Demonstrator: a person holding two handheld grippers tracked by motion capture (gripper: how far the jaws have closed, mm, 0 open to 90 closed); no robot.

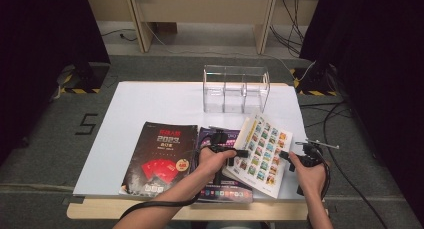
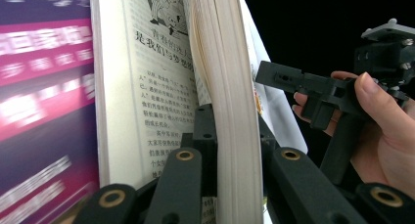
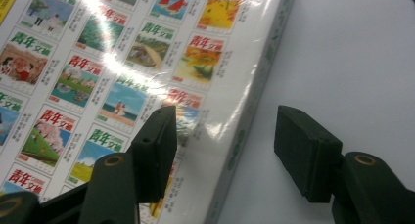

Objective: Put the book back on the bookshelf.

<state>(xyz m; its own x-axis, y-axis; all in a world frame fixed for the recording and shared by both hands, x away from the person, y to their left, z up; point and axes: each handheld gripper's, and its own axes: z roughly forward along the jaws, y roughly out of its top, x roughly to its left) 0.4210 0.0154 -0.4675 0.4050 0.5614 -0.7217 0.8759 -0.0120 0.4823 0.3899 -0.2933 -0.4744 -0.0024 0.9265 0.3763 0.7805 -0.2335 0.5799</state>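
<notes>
Your left gripper [image 2: 230,150] clamps its fingers on the book's [image 1: 260,151] pages; your right gripper [image 3: 225,150] fingers gape open astride its spine edge.

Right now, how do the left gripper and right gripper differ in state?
The left gripper is shut on the colourful magazine, pads clamping its page block; the right gripper stands open, pressing on nothing. The left grips the magazine's edge by the purple magazine; the right straddles the spine edge over the white table. Both work the same magazine.
</notes>
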